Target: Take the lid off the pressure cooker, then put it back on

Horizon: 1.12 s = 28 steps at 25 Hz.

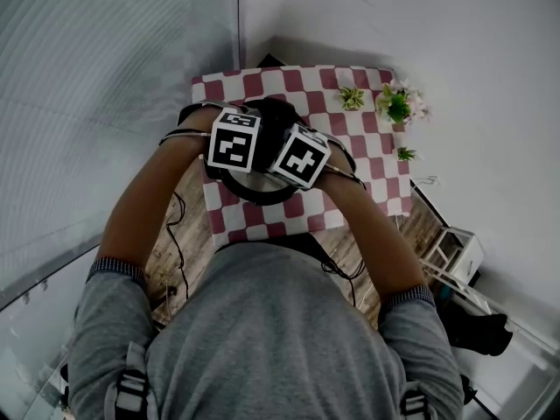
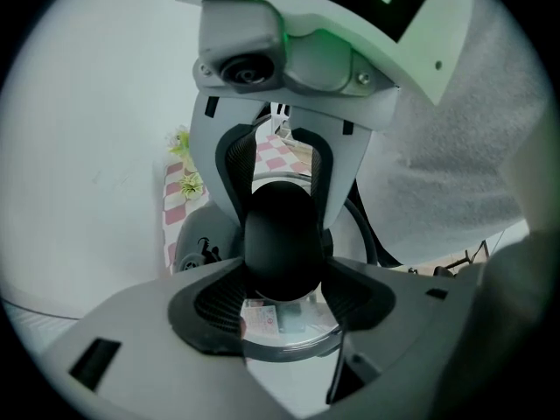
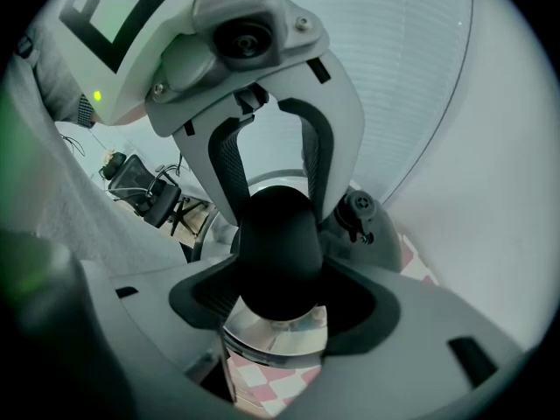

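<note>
Left gripper view, right gripper view: left gripper and right gripper each clamped black handle of lid from opposite ends. Lid-twisting step judged in hand; next move called for joint rotation without slip.

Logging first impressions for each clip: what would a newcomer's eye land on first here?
The left gripper and right gripper meet face to face over the cooker at the middle of the table, their fingers closed on the same black handle. Next comes the red-and-white checked cloth beneath, with small flowers at its far right edge.
</note>
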Available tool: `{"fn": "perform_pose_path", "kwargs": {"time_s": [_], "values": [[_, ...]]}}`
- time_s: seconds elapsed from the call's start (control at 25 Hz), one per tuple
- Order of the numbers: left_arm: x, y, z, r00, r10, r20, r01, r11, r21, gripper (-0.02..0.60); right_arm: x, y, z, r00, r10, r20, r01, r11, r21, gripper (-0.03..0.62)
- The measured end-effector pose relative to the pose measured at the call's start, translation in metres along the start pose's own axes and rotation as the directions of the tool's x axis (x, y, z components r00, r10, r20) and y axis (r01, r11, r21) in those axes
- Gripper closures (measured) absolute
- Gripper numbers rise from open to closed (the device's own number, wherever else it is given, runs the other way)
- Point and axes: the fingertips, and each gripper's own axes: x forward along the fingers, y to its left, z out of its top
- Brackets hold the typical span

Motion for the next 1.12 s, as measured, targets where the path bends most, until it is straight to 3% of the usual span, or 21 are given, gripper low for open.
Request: {"fn": "perform_pose_path", "kwargs": {"time_s": [0.44, 0.64, 0.76, 1.12], "values": [[-0.017, 0.002, 0.008, 0.998, 0.052, -0.025, -0.052, 0.999, -0.010, 0.287, -0.018, -0.002, 0.006, 1.000, -0.032, -0.001, 0.031, 0.996, -0.087, 0.301], [-0.024, -0.006, 0.013, 0.999, 0.038, 0.005, -0.038, 0.998, -0.052, 0.287, -0.025, 0.009, 0.006, 0.999, 0.042, 0.035, -0.039, 0.996, -0.083, 0.301], [-0.030, -0.007, 0.020, 0.998, 0.068, 0.007, -0.067, 0.995, -0.074, 0.287, -0.036, 0.011, 0.007, 0.998, 0.031, 0.057, -0.024, 0.993, -0.112, 0.301], [-0.038, -0.010, 0.070, 0.989, 0.149, -0.002, -0.148, 0.979, -0.138, 0.287, -0.070, 0.012, -0.027, 0.996, 0.031, 0.087, -0.010, 0.973, -0.231, 0.301]]}}
